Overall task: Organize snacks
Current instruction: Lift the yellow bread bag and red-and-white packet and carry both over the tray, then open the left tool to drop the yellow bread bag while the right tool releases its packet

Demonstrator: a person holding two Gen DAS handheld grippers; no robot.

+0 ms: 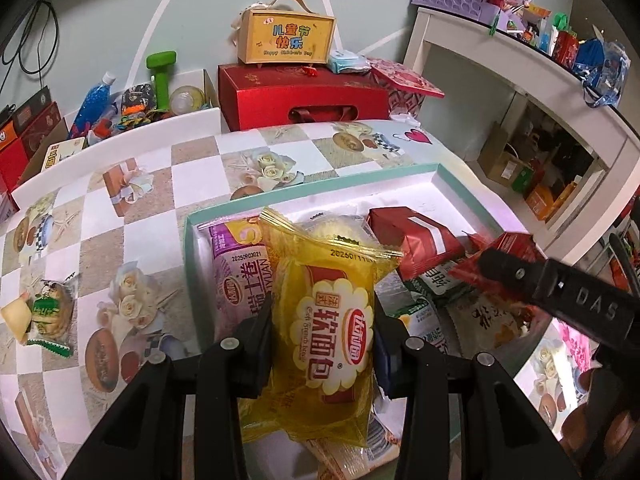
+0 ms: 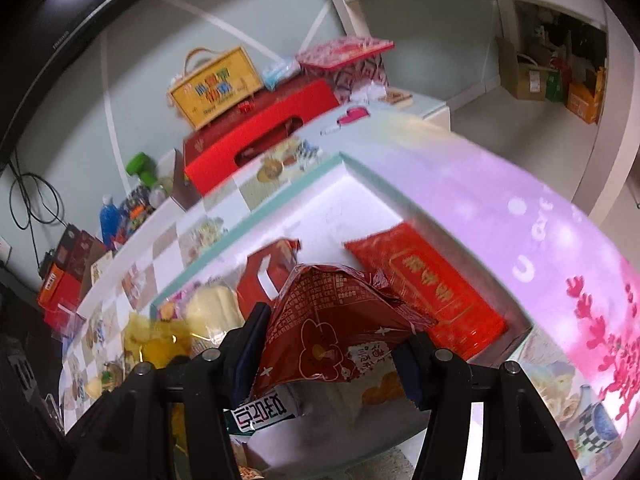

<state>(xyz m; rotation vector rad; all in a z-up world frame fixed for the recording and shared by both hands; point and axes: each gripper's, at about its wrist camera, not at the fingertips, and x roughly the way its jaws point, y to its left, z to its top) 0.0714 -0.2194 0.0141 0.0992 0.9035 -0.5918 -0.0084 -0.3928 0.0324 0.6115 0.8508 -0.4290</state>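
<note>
My left gripper [image 1: 322, 344] is shut on a yellow soft-bread packet [image 1: 324, 320], held over the near left part of a white box with a teal rim [image 1: 320, 184]. Inside the box lie a purple packet [image 1: 236, 268], a dark red packet [image 1: 416, 236] and green packets [image 1: 428, 284]. My right gripper [image 2: 332, 344] is shut on a crumpled red snack packet [image 2: 328, 320] above the same box [image 2: 280, 196]. A flat bright red packet [image 2: 432, 292] rests in the box's right end. The right gripper's finger [image 1: 508, 270] shows in the left wrist view with the red packet [image 1: 512, 242].
A green-trimmed cookie packet [image 1: 50, 312] lies on the patterned tablecloth [image 1: 152, 208] at the left. The pink flowered lid [image 2: 540, 220] lies right of the box. Behind stand a red gift box [image 1: 304, 96], a yellow carry box [image 1: 286, 36], a white bin [image 1: 188, 114] and a white shelf [image 1: 520, 68].
</note>
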